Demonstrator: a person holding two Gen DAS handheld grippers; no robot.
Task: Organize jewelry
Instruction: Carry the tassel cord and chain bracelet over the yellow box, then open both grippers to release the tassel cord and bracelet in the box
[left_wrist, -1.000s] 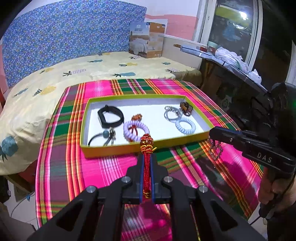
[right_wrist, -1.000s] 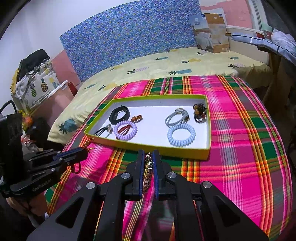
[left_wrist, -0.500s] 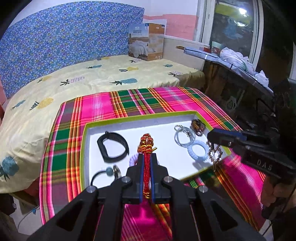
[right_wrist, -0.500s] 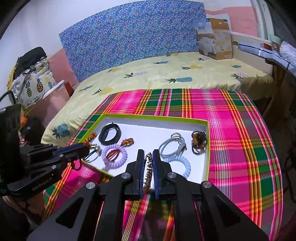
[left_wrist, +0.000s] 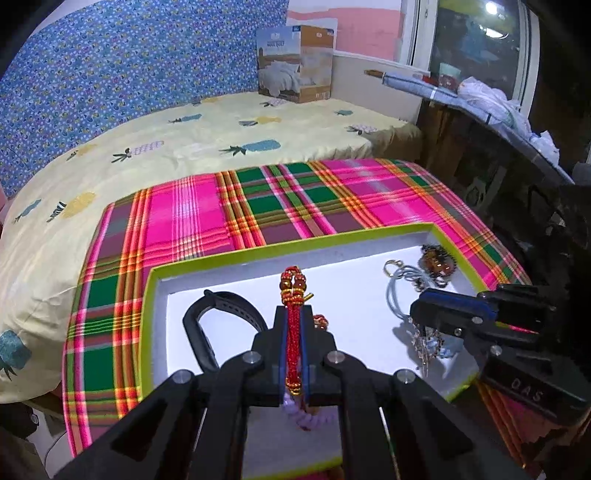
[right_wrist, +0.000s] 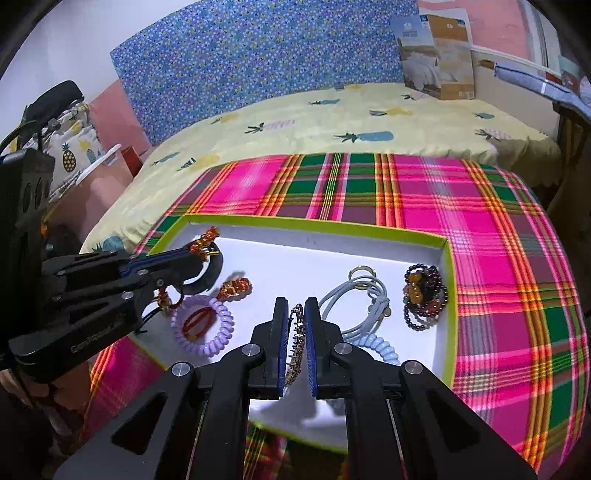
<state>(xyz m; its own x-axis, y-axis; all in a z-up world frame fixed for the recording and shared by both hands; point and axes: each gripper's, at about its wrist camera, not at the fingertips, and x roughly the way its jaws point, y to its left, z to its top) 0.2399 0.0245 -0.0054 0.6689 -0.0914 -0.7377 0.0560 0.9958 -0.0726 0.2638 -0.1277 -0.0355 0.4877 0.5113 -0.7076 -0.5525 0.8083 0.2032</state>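
A green-rimmed white tray (left_wrist: 218, 260) (right_wrist: 448, 280) lies on the plaid cloth. My left gripper (left_wrist: 293, 317) is shut on a red beaded bracelet (left_wrist: 293, 291) and holds it over the tray's middle. It also shows at the left of the right wrist view (right_wrist: 201, 254). My right gripper (right_wrist: 296, 314) is shut on a thin gold chain bracelet (right_wrist: 295, 343) over the tray's near right part, and shows in the left wrist view (left_wrist: 417, 314). In the tray lie a black band (left_wrist: 207, 314), a purple coil tie (right_wrist: 203, 330), a grey cord bracelet (right_wrist: 354, 299), a blue coil tie (right_wrist: 380, 347) and a dark bead bracelet (right_wrist: 424, 295).
The pink and green plaid cloth (right_wrist: 498, 229) covers a round table. A bed with a pineapple sheet (left_wrist: 221, 136) lies behind it. A cardboard box (left_wrist: 295, 62) stands at the back. A dark shelf with clutter (left_wrist: 498, 122) stands to the right.
Both grippers have moved forward from before the tray's near edge to over the tray, each still holding its bracelet.
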